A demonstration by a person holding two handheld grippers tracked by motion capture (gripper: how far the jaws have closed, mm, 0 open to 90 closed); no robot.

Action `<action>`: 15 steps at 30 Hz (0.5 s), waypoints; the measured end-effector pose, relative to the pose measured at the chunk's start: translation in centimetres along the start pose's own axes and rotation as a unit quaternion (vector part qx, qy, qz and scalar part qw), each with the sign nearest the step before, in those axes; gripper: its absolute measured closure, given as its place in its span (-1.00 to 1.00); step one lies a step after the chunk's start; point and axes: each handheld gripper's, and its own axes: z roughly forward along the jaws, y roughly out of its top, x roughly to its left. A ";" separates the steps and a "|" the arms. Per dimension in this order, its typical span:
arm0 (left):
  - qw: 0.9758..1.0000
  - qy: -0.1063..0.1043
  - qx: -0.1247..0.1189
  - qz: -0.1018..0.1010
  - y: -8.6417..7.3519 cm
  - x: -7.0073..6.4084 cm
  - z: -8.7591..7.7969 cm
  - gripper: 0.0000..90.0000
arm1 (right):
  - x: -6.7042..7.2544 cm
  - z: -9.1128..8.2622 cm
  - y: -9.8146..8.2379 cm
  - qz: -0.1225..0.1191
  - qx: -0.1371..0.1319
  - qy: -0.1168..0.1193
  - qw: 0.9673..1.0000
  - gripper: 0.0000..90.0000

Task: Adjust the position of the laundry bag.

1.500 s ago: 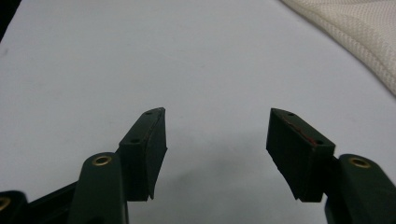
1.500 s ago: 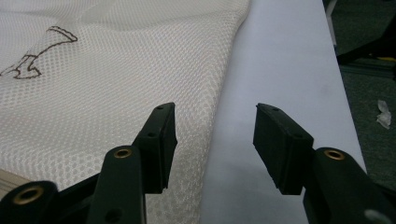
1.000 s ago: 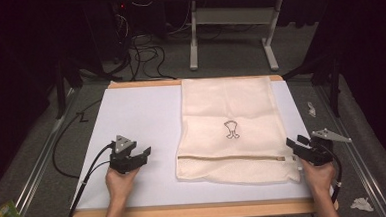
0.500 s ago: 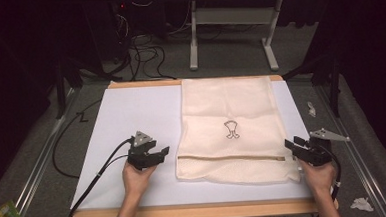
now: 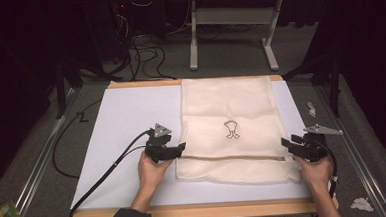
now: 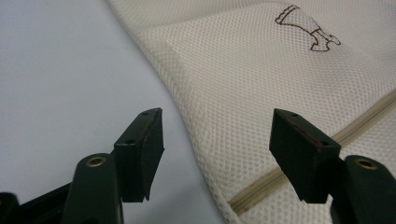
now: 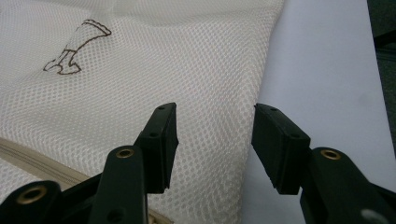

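I see the mesh bag (image 5: 229,126) lying flat on the white sheet (image 5: 131,116) that covers the worktop (image 5: 186,212), toward its right half, zipper (image 5: 228,157) running across near my edge. My left tongs (image 5: 182,147) sit at the bag's left edge by the zipper end, jaws spread wide after just opening further, gripping nothing. My right tongs (image 5: 286,142) hover over the bag's right edge, also apart after just opening further, the mesh below them but not pinched.
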 end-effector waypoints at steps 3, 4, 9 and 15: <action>1.000 -0.002 0.009 -0.012 0.3 0.0 0.8 -0.23 | 0.1 0.2 0.3 -0.003 0.006 -0.002 1.000 0.11; 1.000 0.002 0.018 -0.011 0.3 -0.1 1.1 -0.23 | 0.1 0.3 0.4 -0.004 0.010 -0.004 1.000 0.10; 0.999 0.009 0.034 -0.011 0.4 -0.3 2.4 -0.24 | 0.2 0.8 0.9 -0.010 0.024 -0.015 1.000 0.06; 0.999 0.020 0.048 -0.014 0.1 -0.2 3.4 -0.22 | 0.2 1.4 1.1 -0.002 0.040 -0.019 0.999 0.04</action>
